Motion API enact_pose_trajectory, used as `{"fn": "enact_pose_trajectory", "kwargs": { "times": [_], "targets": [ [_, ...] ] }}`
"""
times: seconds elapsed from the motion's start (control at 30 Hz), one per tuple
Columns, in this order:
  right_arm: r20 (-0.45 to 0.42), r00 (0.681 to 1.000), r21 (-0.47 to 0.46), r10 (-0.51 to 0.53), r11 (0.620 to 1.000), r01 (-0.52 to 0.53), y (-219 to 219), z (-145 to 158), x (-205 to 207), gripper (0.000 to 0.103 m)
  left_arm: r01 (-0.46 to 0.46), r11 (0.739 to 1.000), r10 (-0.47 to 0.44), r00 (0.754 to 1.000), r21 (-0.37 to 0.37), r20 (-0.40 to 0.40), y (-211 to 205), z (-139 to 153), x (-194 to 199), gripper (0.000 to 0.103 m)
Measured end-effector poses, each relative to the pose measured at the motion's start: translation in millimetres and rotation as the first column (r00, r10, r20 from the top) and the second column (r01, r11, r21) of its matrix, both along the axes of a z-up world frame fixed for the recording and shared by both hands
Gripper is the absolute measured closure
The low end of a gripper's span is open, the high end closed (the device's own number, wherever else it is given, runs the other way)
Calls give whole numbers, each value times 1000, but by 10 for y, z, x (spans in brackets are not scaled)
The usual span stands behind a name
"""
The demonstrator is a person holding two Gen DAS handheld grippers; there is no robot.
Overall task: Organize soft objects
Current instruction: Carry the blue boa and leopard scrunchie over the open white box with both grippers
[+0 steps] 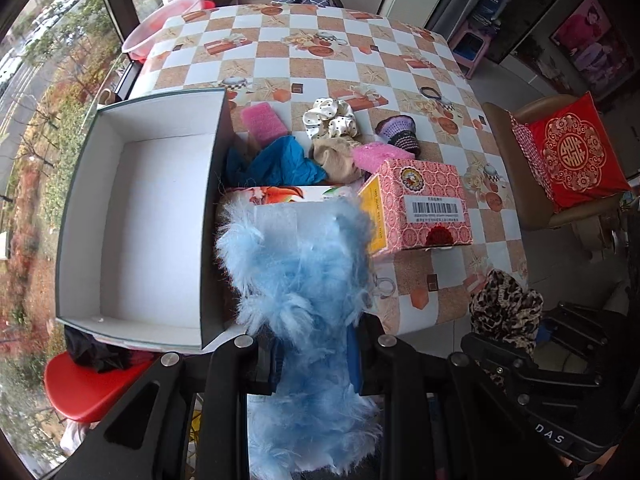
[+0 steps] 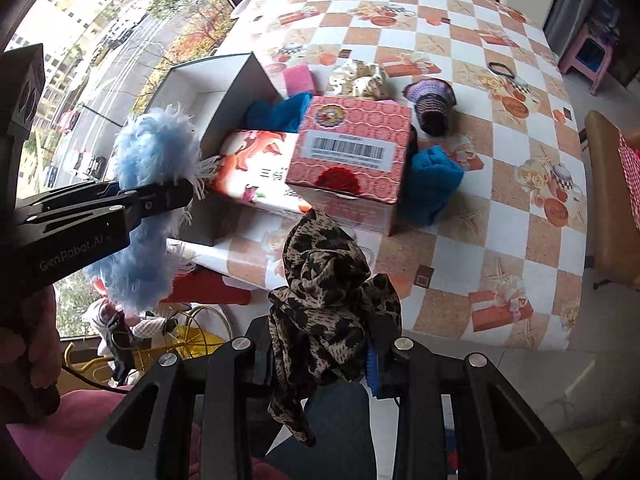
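Blue fluffy piece (image 1: 296,280) clamped in left gripper (image 1: 316,356) beside open box rim (image 1: 212,208); leopard scrunchie (image 2: 332,304) clamped in right gripper (image 2: 320,360).

wrist views steeply down, sharing checkered table (image 1: 360,60)

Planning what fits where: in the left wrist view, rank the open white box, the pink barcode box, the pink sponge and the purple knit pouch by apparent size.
1. open white box, clearly largest.
2. pink barcode box.
3. pink sponge and purple knit pouch: they look alike in size, and the sponge is partly hidden, so I will not rank them.
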State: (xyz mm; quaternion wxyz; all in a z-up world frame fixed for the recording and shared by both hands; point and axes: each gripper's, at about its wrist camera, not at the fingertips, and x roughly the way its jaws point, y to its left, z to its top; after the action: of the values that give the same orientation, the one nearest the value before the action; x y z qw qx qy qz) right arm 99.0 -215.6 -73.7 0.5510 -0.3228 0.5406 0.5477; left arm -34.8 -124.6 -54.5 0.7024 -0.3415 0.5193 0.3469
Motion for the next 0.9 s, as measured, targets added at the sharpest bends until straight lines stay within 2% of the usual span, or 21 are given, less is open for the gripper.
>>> {"fn": "enact_pose_trajectory", "kwargs": {
  "times": [0.23,0.37,0.57,0.7,0.9],
  "targets": [
    [18,994,43,106,993,-107,156,170,-361,69,-125,992,125,992,17,22,96,113,-498,76],
    [22,992,92,121,988,-123,431,302,-519,69,-140,988,138,990,68,28,271,246,-745,75],
    [27,985,123,173,977,-175,900,393,-873,69,-191,978,188,982,80,34,688,327,-1143,75],
    [39,985,137,169,975,-173,1148,429,-954,69,-184,978,180,983,102,45,927,344,-1222,75],
    [37,985,118,166,978,-169,1451,410,-1047,69,-163,982,158,986,94,55,1165,290,-1289,75]
  ]
}}
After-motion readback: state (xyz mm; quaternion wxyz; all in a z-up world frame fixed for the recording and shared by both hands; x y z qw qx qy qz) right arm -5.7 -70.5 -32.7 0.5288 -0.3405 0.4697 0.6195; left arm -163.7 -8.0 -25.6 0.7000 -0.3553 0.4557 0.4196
